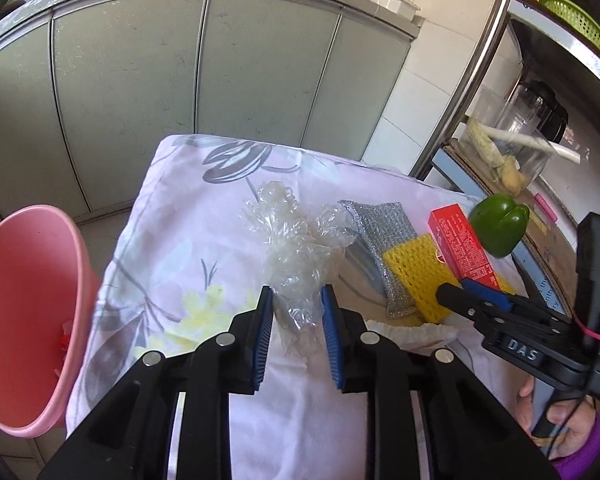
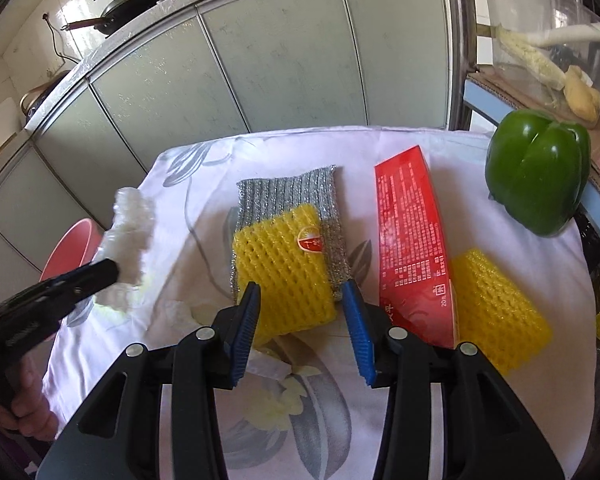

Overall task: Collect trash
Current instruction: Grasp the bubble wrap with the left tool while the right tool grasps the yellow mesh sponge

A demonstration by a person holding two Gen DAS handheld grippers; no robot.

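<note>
My left gripper (image 1: 296, 300) is shut on a crumpled clear plastic wrap (image 1: 292, 248), held above the floral cloth; in the right wrist view the wrap (image 2: 130, 236) looks white beside the left gripper's fingers (image 2: 100, 272). My right gripper (image 2: 302, 300) is open, its pads either side of a yellow foam net (image 2: 280, 268) that lies on a silver scouring pad (image 2: 300, 196). A red carton (image 2: 414, 248) and a second yellow foam net (image 2: 496, 312) lie to its right. The right gripper (image 1: 472, 300) also shows in the left wrist view.
A pink bin (image 1: 24, 312) stands left of the table, with red scraps inside. A green pepper (image 2: 540, 168) sits at the right edge. White paper scraps (image 2: 268, 364) lie near the front. A metal rack (image 1: 480, 64) with a plastic box stands on the right. Cabinets are behind.
</note>
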